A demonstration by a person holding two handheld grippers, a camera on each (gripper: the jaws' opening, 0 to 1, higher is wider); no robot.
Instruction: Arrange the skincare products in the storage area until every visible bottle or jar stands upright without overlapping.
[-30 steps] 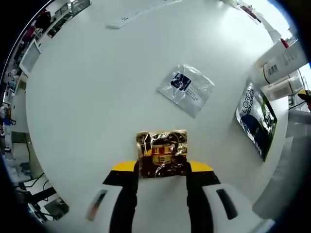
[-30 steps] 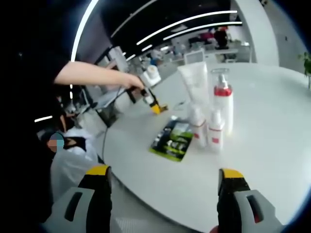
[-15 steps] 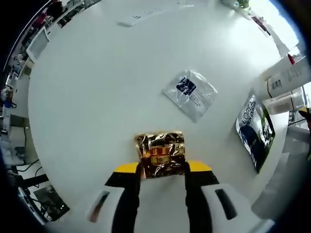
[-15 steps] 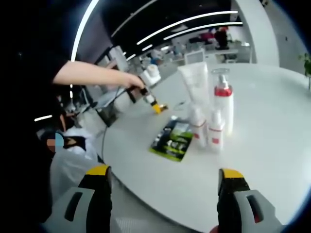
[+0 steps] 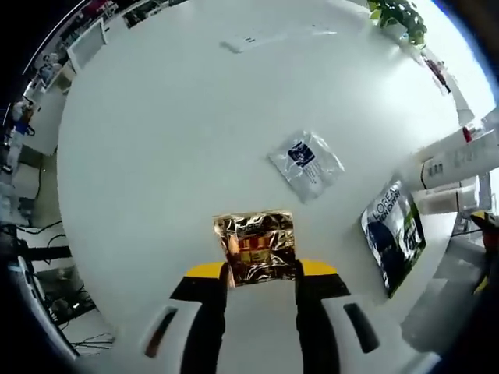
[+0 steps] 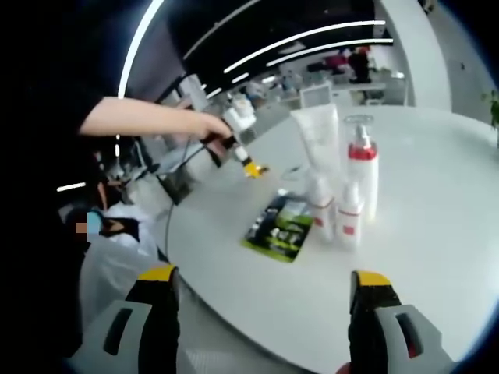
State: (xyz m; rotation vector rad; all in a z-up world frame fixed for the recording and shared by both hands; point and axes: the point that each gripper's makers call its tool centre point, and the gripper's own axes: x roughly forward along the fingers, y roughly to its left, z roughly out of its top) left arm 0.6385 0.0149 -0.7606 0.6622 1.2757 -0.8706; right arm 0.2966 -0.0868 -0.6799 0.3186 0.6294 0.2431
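My left gripper (image 5: 261, 271) is shut on a gold foil sachet (image 5: 256, 243) and holds it above the white table (image 5: 156, 148). A clear sachet with a blue label (image 5: 306, 162) and a dark L'Oreal sachet (image 5: 392, 236) lie flat further on. In the right gripper view, a white tube (image 6: 318, 142), a red-banded pump bottle (image 6: 363, 171) and two small bottles (image 6: 348, 220) stand upright together beside the dark sachet (image 6: 281, 228). My right gripper (image 6: 265, 300) is open and holds nothing, off the table's near edge. The left gripper (image 6: 243, 153) appears there in a person's hand.
A flat white strip (image 5: 257, 37) lies at the table's far side, near a green plant (image 5: 398, 15). The person's arm (image 6: 148, 118) reaches over the table's left edge. Desks and chairs stand beyond the table (image 6: 437, 257).
The left gripper has risen with the gold sachet, so the table looks farther away. The right gripper view has barely shifted.
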